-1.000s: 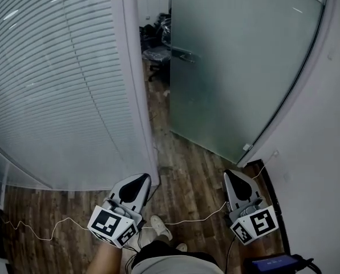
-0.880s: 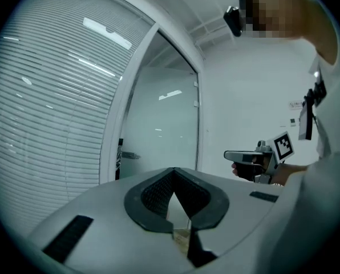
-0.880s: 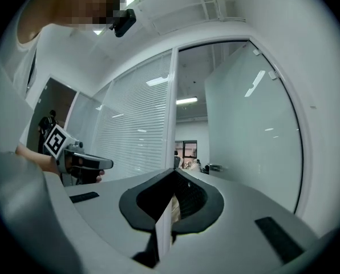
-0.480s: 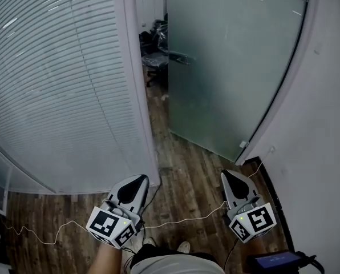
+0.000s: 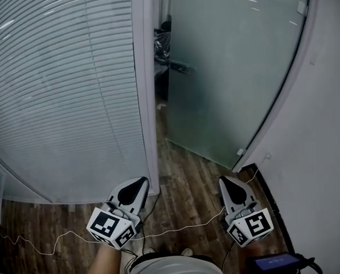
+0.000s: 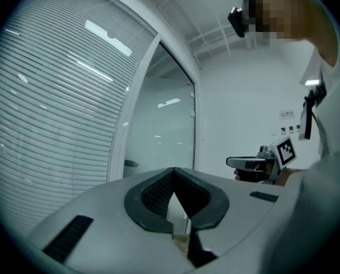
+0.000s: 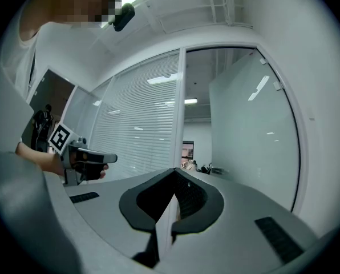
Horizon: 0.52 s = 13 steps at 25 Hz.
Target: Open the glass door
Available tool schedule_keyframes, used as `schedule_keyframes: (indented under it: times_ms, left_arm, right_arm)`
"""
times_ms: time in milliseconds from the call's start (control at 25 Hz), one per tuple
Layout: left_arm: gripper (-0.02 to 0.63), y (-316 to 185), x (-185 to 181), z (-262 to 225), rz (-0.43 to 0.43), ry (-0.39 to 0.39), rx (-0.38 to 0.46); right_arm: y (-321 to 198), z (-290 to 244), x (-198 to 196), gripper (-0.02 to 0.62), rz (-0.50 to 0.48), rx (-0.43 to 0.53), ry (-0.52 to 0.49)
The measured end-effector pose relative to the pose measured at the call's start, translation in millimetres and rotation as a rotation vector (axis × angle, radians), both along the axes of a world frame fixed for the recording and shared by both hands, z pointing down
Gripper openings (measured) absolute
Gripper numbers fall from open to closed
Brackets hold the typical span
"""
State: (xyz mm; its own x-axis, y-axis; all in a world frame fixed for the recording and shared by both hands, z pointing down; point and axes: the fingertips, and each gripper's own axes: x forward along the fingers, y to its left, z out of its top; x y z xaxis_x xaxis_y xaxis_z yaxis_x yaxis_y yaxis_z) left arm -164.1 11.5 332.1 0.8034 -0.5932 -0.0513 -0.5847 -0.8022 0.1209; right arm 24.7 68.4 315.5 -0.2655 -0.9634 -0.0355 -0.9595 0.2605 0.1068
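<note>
Standing on a wood floor (image 5: 187, 178), the person faced a doorway. Blinds (image 5: 61, 84) lay ahead-left of the left gripper (image 5: 140, 181), with a white post (image 5: 146, 96) just beyond its jaws. The frosted door (image 5: 227, 67) stood ajar ahead of the right gripper (image 5: 225, 181), its handle (image 5: 181, 68) at the gap edge. A white wall (image 5: 324, 130) ran to the right of the right jaws. Both grippers had their jaws pressed together, nothing between them. A thin cable (image 5: 181, 228) crossed the floor behind the jaws.

Versus a second earlier, the post covered more of the gap and hid much of the dark clutter (image 5: 161, 44) beyond. The post's base sat closer to the left jaws.
</note>
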Motion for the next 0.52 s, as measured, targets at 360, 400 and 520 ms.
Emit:
schedule_keyframes:
  times_ms: [360, 400, 520]
  left_arm:
    - [0.000, -16.1, -11.1, -5.0, 0.047, 0.014, 0.005]
    - [0.000, -16.8, -10.6, -4.9, 0.049, 0.014, 0.006]
    - [0.000, -17.6, -7.9, -5.3, 0.060, 0.014, 0.008]
  right_arm:
    - [-7.8, -7.1, -10.3, 0.000, 0.056, 0.013, 0.002]
    - [-8.0, -7.4, -9.8, 0.000, 0.059, 0.014, 0.002]
    - [-8.5, -8.4, -8.5, 0.000, 0.065, 0.016, 0.003]
